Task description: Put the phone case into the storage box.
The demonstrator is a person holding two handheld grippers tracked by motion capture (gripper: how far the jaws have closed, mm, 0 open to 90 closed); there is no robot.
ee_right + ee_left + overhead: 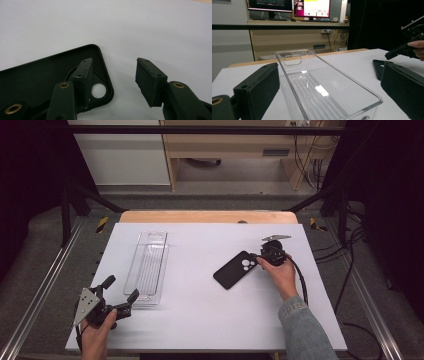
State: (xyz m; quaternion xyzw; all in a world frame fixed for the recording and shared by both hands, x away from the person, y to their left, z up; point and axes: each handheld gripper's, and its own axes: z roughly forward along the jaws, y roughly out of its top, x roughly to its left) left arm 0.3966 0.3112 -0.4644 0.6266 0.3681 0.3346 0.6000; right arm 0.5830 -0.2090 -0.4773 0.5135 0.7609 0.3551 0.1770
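1. The black phone case (235,269) lies flat on the white table (200,320), right of centre and nearer the far edge, its open inside facing up and its camera cutout at the end toward the right edge
2. The right gripper (259,259) sits at that cutout end, held by a hand (280,272) that comes in from the near right corner
3. In the right gripper view, one jaw stands inside the phone case (37,77) next to the round cutout, and the other jaw stands outside its rim over bare table; the jaws are about half open, and a gap shows between the outer pad and the rim
4. Whether the inner pad touches the case wall is hard to tell from here
5. The left gripper (120,292) rests near the near left corner, its jaws spread wide and holding nothing
6. A clear plastic tray (148,265) lies lengthwise left of centre, its near end just between the left jaws without touching them; it looks empty in the left gripper view
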